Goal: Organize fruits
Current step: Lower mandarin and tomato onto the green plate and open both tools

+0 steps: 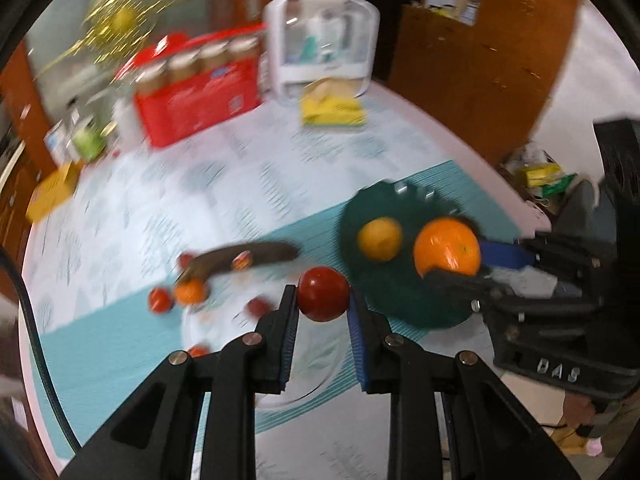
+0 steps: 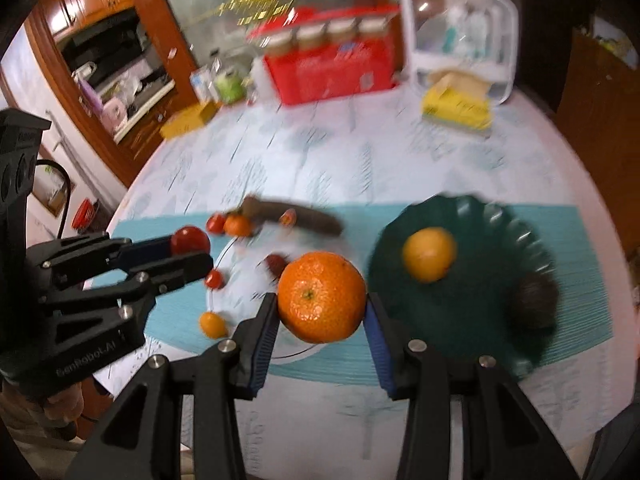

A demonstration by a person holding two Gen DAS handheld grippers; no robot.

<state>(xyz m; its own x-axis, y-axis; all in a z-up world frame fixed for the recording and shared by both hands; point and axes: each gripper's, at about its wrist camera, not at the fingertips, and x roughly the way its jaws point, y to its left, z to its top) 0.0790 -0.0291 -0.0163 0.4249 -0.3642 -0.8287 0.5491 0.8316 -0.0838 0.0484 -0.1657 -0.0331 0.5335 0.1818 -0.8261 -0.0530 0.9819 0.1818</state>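
My left gripper [image 1: 323, 298] is shut on a red tomato [image 1: 323, 293], held above a clear glass plate [image 1: 320, 376]; it also shows in the right wrist view [image 2: 188, 250]. My right gripper [image 2: 322, 312] is shut on a large orange [image 2: 322, 297], held between the glass plate [image 2: 240, 264] and a dark green bowl [image 2: 500, 240]. The bowl [image 1: 360, 216] holds a yellow-orange fruit [image 2: 429, 255] and a dark brown fruit [image 2: 534, 300]. A darkened banana [image 2: 296, 214], small tomatoes [image 2: 216, 223] and small oranges [image 2: 238, 225] lie by the glass plate.
A teal placemat [image 1: 120, 344] lies under the plate and bowl on a patterned tablecloth. At the back stand a red box of jars [image 2: 332, 60], a white clear container [image 2: 460, 32] and a yellow packet [image 2: 456, 110]. A yellow box [image 2: 188, 120] is at the left edge.
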